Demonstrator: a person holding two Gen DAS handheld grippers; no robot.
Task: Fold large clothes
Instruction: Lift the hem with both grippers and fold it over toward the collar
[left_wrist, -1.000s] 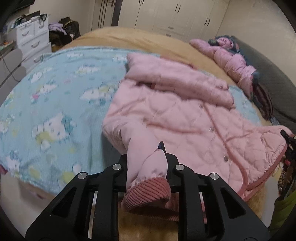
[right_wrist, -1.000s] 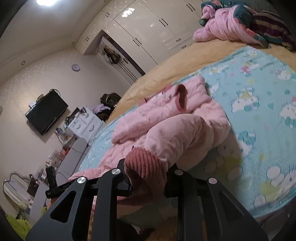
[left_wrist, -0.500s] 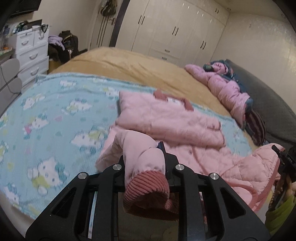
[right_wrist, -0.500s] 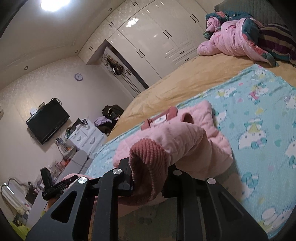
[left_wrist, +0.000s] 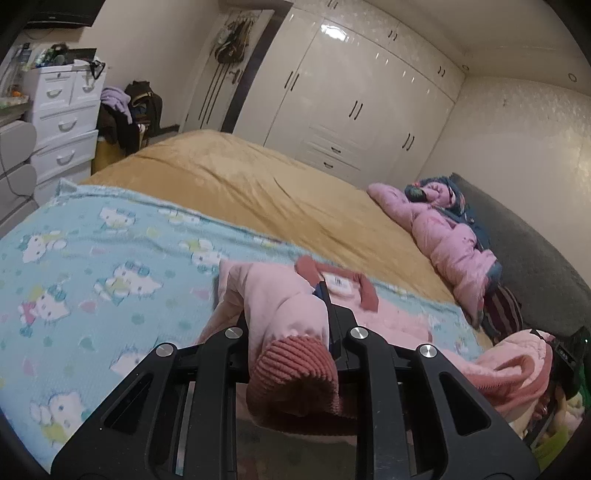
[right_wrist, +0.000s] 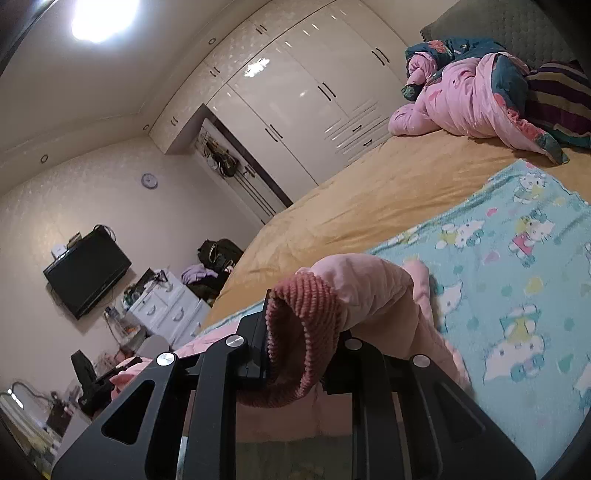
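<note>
Both tools, the left gripper (left_wrist: 290, 321) and right gripper (right_wrist: 304, 325), are each clamped on a ribbed cuff of the pink jacket (left_wrist: 406, 317) lying on the blue blanket (left_wrist: 92, 266); cuffs should travel level and together toward the collar (left_wrist: 369, 291).

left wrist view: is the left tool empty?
No. The left tool is shut on a ribbed cuff of the pink jacket.
</note>
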